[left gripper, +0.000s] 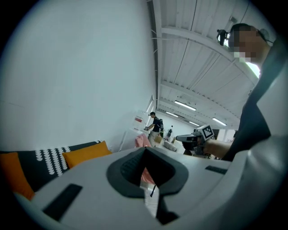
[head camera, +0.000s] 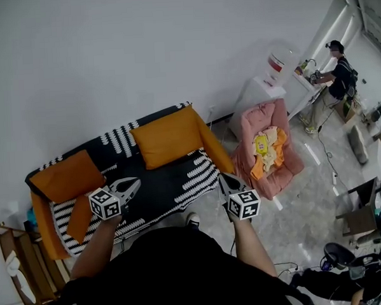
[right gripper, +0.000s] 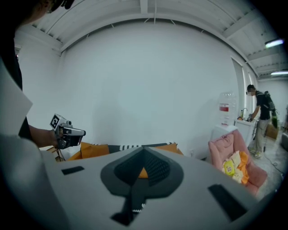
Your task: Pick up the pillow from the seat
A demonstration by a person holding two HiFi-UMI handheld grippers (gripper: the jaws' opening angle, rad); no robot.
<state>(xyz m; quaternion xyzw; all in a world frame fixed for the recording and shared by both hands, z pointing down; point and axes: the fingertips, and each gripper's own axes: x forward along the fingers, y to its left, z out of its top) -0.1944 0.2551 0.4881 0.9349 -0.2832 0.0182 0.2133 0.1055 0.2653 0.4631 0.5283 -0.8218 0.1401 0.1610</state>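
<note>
An orange pillow (head camera: 169, 137) leans on the back of the sofa (head camera: 179, 181), whose seat has a black and white patterned cover. A second orange pillow (head camera: 67, 176) lies at the sofa's left end. My left gripper (head camera: 135, 182) hovers over the seat's middle, shut and holding nothing. At the sofa's right corner my right gripper (head camera: 225, 178) is shut and holds nothing as well. In the left gripper view the closed jaws (left gripper: 145, 150) point past an orange pillow (left gripper: 85, 152) toward the right gripper (left gripper: 198, 137). The right gripper view shows its closed jaws (right gripper: 144, 150) and the left gripper (right gripper: 66, 130).
A pink armchair (head camera: 275, 166) with yellow and orange items stands right of the sofa. Behind it are a white cabinet with a water dispenser (head camera: 275, 62) and a person (head camera: 339, 74) at a counter. A wooden rack (head camera: 12, 266) stands at the lower left. Cables and equipment lie at the lower right.
</note>
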